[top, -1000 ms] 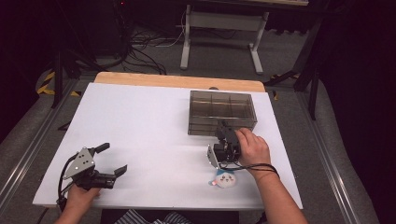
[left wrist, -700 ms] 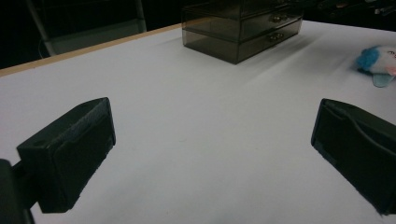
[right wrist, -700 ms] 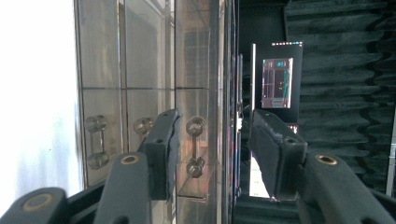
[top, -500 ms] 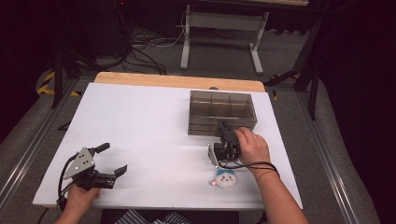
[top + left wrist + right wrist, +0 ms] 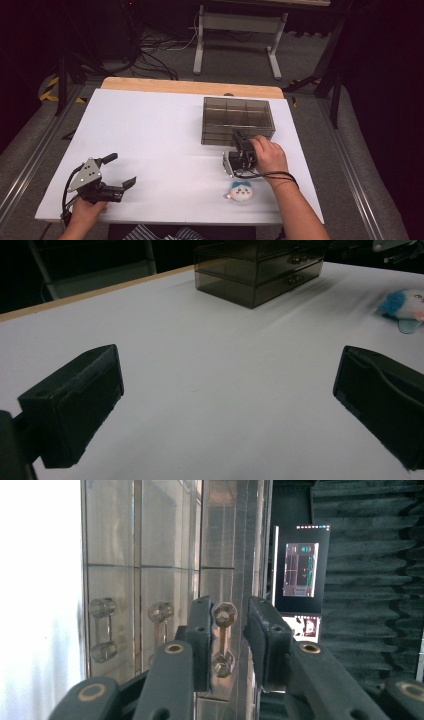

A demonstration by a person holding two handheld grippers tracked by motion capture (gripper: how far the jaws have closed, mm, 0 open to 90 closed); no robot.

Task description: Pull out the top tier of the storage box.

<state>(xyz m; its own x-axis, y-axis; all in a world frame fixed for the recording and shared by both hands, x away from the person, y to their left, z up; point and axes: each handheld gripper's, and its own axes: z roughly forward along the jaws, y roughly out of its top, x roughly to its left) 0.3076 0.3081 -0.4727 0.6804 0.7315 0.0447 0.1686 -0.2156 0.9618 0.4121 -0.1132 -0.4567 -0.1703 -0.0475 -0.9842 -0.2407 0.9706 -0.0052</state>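
The right tool (image 5: 227, 645) has been narrowing around the organizer's (image 5: 237, 120) drawer handle (image 5: 223, 639), not yet clamped; it should squeeze squarely, then pull straight.

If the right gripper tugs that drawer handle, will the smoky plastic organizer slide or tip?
Probably slides: the organizer looks thin-walled, see-through and empty, so light. It sits low and wide, so tipping seems unlikely. The handle looks thin, perhaps fragile.

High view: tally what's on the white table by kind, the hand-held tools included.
Smoky transparent plastic drawer organizer: 1
Blue-and-white round plush toy: 1
Black two-jaw hand-held tools: 2, the left tool and the right tool
Total: 4
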